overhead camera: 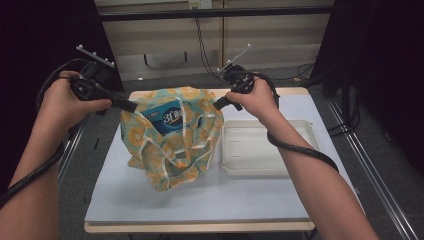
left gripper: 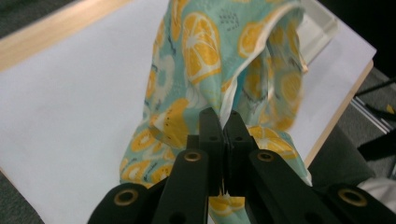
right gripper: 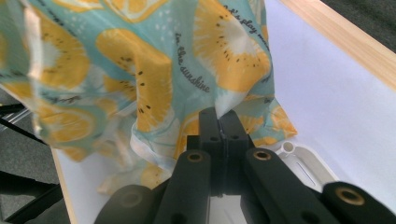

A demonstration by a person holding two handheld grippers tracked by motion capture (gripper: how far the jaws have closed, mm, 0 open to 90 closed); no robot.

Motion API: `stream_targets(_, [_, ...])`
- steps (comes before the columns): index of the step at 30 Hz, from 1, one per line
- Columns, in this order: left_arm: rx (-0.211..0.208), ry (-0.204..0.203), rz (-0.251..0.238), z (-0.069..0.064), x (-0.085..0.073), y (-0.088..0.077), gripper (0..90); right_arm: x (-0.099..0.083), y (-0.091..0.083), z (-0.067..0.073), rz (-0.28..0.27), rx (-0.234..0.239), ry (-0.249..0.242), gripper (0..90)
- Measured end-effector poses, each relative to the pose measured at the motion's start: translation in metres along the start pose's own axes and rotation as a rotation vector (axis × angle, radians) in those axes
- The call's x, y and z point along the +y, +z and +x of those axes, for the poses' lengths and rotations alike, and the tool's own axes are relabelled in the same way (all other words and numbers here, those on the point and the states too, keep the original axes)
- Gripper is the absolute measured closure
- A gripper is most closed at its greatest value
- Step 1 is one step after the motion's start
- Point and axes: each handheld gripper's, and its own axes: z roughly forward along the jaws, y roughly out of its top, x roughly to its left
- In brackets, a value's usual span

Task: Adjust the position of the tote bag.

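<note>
Bag (overhead camera: 172, 135) rim pinched btwn both tools, L (overhead camera: 131, 106) & R (overhead camera: 218, 104).

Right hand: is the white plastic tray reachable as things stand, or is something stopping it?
Probably not yet. The right tongs are shut on the rim of the lemon-print fabric bag, so they are occupied. The white plastic tray lies bare just below that hand, nothing across it; releasing the bag should free the way.

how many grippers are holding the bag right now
2. The left gripper pinches the rim of the lemon-print bag at its left side; the right gripper pinches the rim at its right side, next to the white tray.
</note>
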Motion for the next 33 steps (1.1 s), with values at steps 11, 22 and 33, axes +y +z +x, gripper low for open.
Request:
stream_targets(11, [0.025, -0.102, -0.123, 0.024, 0.013, 0.019, 88.4, 0.001, 0.005, -0.005, 0.007, 0.004, 0.004, 90.0])
stream_targets(22, [-0.008, -0.171, -0.046, 0.047, -0.011, 0.059, 87.9, -0.003, 0.013, -0.009, 0.008, 0.013, 0.01, 90.0])
stream_targets(33, [-0.054, -0.179, -0.007, 0.05, -0.023, 0.085, 88.0, -0.009, 0.021, -0.011, 0.0, 0.032, 0.02, 89.8])
